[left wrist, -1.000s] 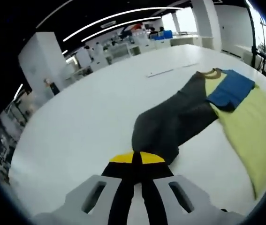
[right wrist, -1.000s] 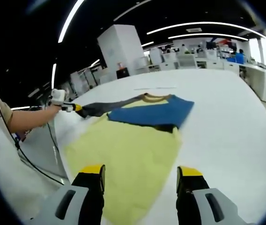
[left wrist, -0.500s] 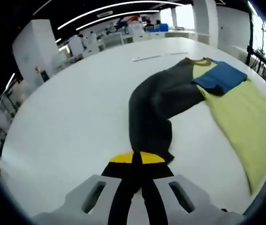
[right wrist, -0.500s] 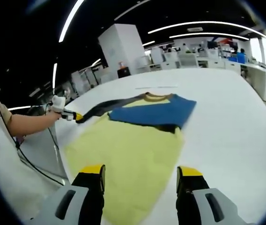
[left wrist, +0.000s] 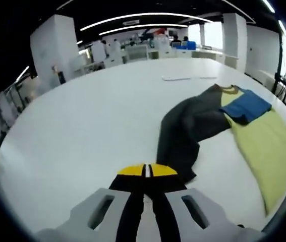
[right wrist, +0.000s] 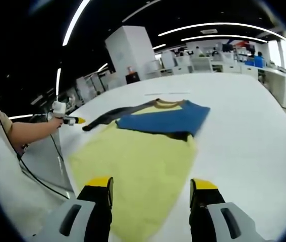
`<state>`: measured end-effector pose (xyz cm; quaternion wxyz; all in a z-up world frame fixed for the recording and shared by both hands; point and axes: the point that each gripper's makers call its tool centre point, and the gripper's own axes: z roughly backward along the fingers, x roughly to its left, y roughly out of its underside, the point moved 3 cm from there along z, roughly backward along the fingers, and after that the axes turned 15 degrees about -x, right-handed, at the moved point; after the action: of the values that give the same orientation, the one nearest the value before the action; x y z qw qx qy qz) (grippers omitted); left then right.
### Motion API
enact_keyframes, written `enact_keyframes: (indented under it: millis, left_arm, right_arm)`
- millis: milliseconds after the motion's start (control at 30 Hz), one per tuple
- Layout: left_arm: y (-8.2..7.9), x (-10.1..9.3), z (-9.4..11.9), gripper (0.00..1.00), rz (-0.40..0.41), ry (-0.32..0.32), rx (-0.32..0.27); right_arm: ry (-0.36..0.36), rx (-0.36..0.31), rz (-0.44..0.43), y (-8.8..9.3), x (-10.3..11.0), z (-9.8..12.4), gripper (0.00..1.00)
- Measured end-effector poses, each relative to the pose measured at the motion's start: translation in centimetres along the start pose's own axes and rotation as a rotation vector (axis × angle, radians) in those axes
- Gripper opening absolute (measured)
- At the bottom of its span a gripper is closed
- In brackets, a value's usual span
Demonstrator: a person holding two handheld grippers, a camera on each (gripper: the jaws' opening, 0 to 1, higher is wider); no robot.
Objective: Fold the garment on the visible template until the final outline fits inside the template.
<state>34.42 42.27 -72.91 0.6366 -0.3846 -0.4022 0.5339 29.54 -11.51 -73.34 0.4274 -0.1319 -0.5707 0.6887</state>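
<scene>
lying flat, garment (right wrist: 143,151) (grey sleeve out); left gripper (left wrist: 147,174) pressed together, right gripper (right wrist: 152,191) spread.

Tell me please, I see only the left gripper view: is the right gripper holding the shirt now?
Observer: No. In the right gripper view the right gripper is open. Its jaws stand wide apart, with the yellow body between and beyond them.
Operator: And is my left gripper free from the dark sleeve?
Observer: Seen from that side, the left gripper is next to the end of the dark sleeve, with a small gap between them.
Operator: How does the blue sleeve lie?
Observer: The blue sleeve lies folded across the chest, and a dark strip shows along its near edge.
</scene>
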Motion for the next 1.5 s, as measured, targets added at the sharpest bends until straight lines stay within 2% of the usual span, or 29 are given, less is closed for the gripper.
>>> enact_keyframes:
  millis: [167, 300, 367, 667, 833, 933, 1267, 1500]
  left_arm:
    - [0.8, 0.9, 0.4, 0.02, 0.044, -0.025, 0.013]
    - [1.8, 0.5, 0.3, 0.11, 0.113, -0.016, 0.041]
    - [2.1, 0.4, 0.3, 0.12, 0.127, -0.009, 0.052]
    - [3.1, -0.3, -0.5, 0.11, 0.180, 0.034, 0.098]
    - [3.2, -0.9, -0.6, 0.01, 0.173, 0.067, 0.110]
    - [2.9, -0.7, -0.6, 0.01, 0.150, 0.058, 0.103]
    - [0.3, 2.0, -0.3, 0.01, 0.101, -0.047, 0.010]
    - [-2.3, 3.7, -0.2, 0.01, 0.066, -0.110, -0.079]
  right_arm:
    - [-0.003, 0.003, 0.002, 0.1, 0.1, -0.1, 0.59]
    - [-0.003, 0.008, 0.004, 0.2, 0.2, -0.1, 0.59]
    - [-0.004, 0.010, 0.005, 0.2, 0.3, -0.1, 0.59]
    - [0.000, 0.015, 0.009, 0.2, 0.5, 0.0, 0.59]
    - [0.004, 0.011, 0.010, 0.0, 0.5, 0.1, 0.60]
    - [0.006, 0.009, 0.011, -0.1, 0.5, 0.1, 0.60]
    - [0.008, 0.015, 0.014, 0.0, 0.3, 0.0, 0.60]
    - [0.008, 0.014, 0.012, 0.0, 0.1, -0.1, 0.60]
